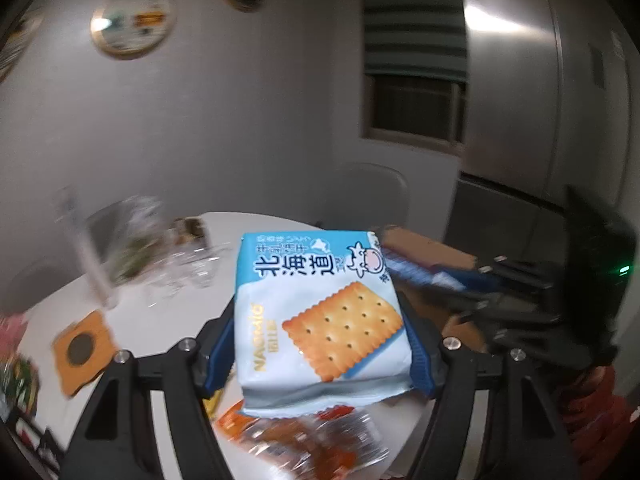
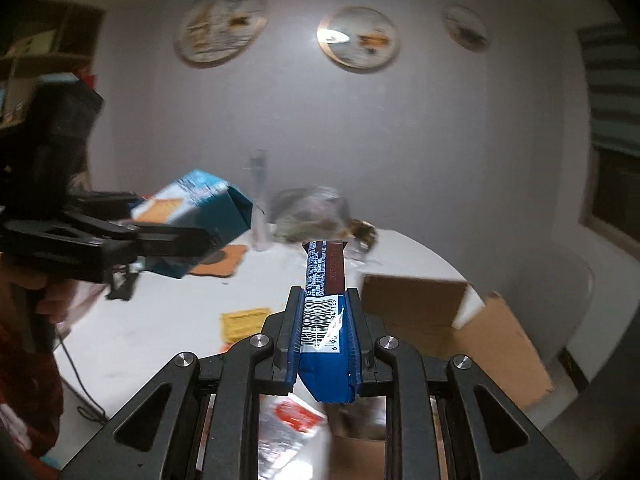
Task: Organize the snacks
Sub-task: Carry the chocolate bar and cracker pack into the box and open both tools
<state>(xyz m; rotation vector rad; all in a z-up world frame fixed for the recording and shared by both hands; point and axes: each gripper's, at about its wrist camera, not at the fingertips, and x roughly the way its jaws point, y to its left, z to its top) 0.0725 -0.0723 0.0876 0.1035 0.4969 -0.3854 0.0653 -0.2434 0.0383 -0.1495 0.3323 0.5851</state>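
Observation:
My left gripper point(image 1: 320, 312) is shut on a light blue cracker pack point(image 1: 320, 312) with a biscuit picture, held above the white table point(image 1: 168, 320). It also shows in the right wrist view point(image 2: 192, 216), at the left. My right gripper point(image 2: 325, 308) is shut on a long blue and brown biscuit sleeve point(image 2: 324, 320) with a barcode, held above the table. The right gripper shows in the left wrist view point(image 1: 472, 280) at the right, over the cardboard box point(image 1: 424, 248).
An open cardboard box point(image 2: 420, 304) stands at the table's right side. An orange snack bag point(image 1: 304, 436) lies below the left gripper. A coaster point(image 1: 82, 350), a clear bag with greens point(image 2: 312, 216), a tall clear tube point(image 2: 259, 200) and a yellow packet point(image 2: 242, 322) are on the table.

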